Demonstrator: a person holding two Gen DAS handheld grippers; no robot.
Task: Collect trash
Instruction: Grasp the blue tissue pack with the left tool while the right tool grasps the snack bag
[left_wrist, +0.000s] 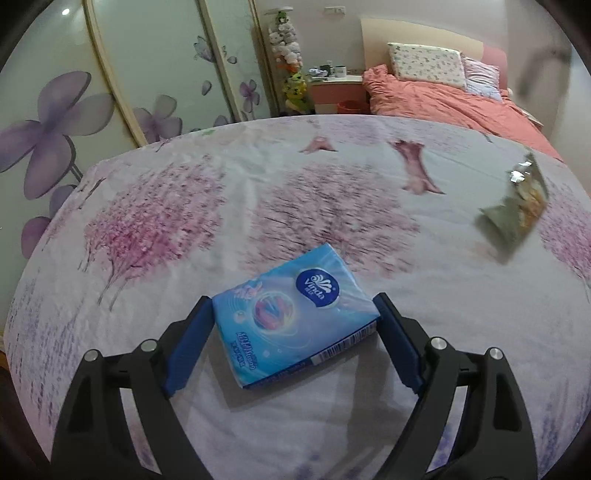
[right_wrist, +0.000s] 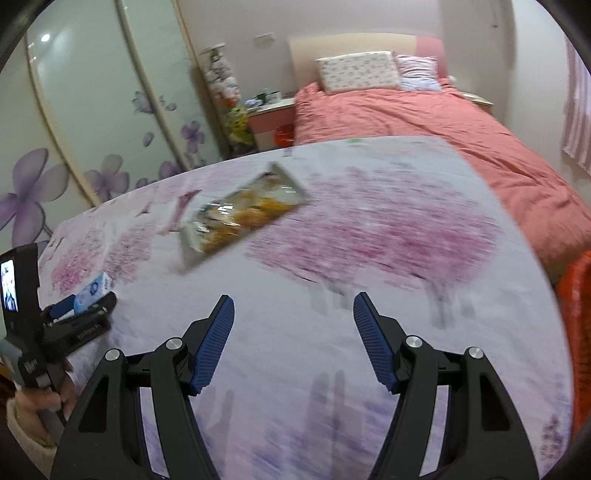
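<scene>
A blue tissue pack (left_wrist: 291, 314) sits between the blue pads of my left gripper (left_wrist: 293, 300), which is shut on it just above the flowered bedsheet (left_wrist: 184, 206). The pack looks sharp while the sheet behind it is blurred. A crumpled snack wrapper (left_wrist: 517, 206) lies on the sheet to the far right of that gripper. In the right wrist view the same snack wrapper (right_wrist: 243, 218) lies ahead and to the left of my right gripper (right_wrist: 293, 306), which is open and holds nothing. My left gripper (right_wrist: 85, 301) with the tissue pack (right_wrist: 94, 290) shows at the left edge.
A salmon duvet (right_wrist: 443, 125) and pillows (right_wrist: 358, 70) cover the far half of the bed. An orange basket (right_wrist: 576, 295) stands at the right edge. A wardrobe with flower doors (left_wrist: 129, 74) and a nightstand (left_wrist: 336, 88) line the left. A person's hand (right_wrist: 37, 402) holds the left gripper.
</scene>
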